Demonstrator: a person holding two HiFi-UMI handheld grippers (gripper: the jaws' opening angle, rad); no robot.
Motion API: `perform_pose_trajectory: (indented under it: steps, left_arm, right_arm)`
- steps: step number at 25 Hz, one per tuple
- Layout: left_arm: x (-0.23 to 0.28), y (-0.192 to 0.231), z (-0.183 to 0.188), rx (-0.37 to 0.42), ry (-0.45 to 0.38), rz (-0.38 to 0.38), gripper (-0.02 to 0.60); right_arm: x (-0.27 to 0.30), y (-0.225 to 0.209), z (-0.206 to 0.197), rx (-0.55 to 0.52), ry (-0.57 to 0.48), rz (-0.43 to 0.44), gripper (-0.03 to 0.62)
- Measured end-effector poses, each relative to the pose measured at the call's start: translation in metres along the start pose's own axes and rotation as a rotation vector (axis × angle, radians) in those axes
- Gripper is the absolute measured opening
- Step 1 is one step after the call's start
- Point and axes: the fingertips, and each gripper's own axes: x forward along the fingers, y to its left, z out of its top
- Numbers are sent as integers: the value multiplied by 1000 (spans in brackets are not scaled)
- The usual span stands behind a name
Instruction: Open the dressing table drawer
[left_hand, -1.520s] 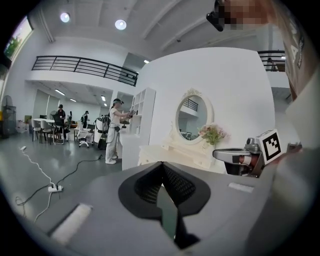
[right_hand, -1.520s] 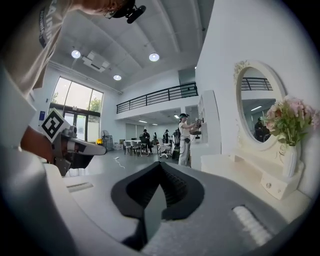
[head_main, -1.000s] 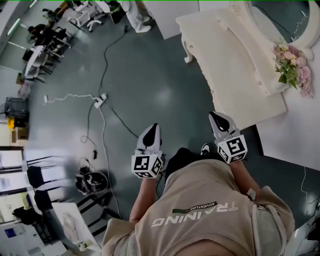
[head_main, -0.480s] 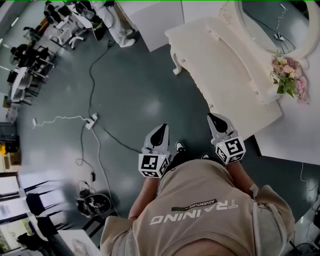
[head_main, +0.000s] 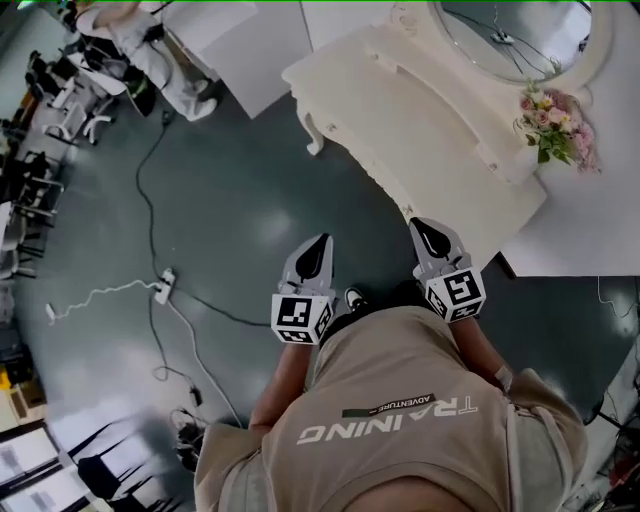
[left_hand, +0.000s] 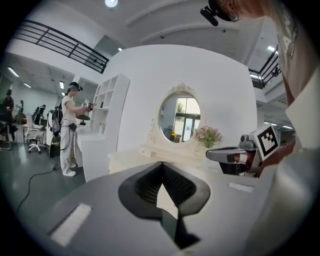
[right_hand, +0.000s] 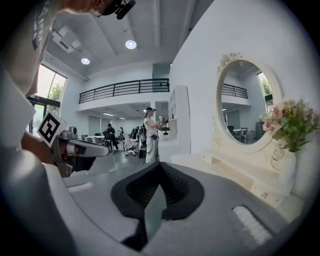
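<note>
While both grippers hang over glossy grey floor (head_main: 230, 200): left gripper (head_main: 320, 243), right gripper (head_main: 420, 225) side by side, jaws pressed together, nothing between. Cream dressing table (head_main: 420, 110) ahead-right against white wall, untouched, right gripper nearer. Oval mirror (head_main: 510, 30), pink flowers (head_main: 552, 125) on tabletop. Power strip (head_main: 165, 285) on floor at left.

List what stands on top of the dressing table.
On the dressing table stand an oval mirror and pink flowers in a white vase. In the head view the flowers cover the tabletop corner under them, so anything there cannot be seen.
</note>
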Motion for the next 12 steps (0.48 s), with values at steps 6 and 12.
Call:
perform_pose_trajectory:
  steps: [6,12]
  left_arm:
    - [34,-2,-8,-8,29,-97,18]
    - [68,-16,-8,8,62,-167,18]
  right_arm:
    - [-8,-23,-15,16,42,-131,2]
    - [-8,-49,-25,65,33,-179,2]
